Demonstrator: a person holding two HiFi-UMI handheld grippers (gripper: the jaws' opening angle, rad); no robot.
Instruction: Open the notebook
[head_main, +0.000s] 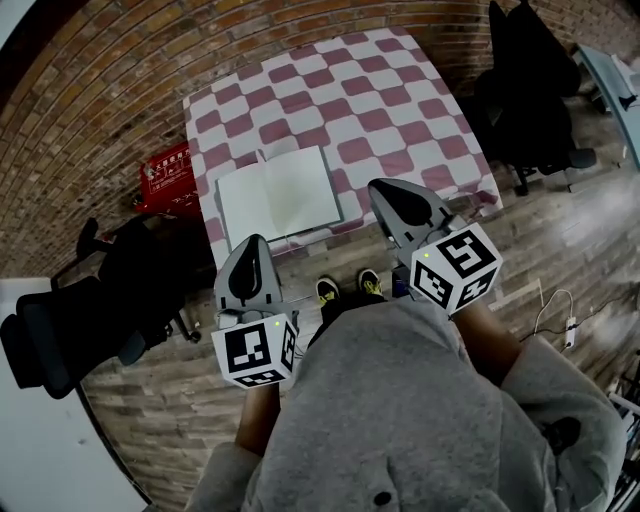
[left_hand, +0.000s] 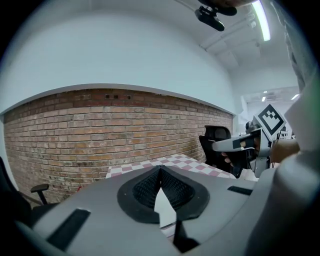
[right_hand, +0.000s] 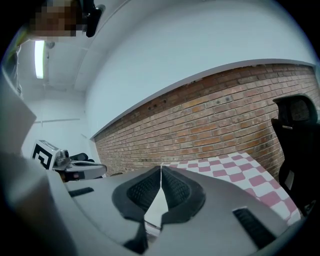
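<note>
On the checkered desk (head_main: 380, 90) the notebook (head_main: 280, 192) lies open, so the left hand-held gripper (head_main: 254, 240) and right hand-held gripper (head_main: 380, 188) hang clear of it — jaws pressed together, empty.

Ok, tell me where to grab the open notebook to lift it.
Take the notebook by its near edge, coming in from the person's side. It lies open and flat on the checkered table, so only a thin edge offers grip, and the near one seems to sit by the table's front edge.
</note>
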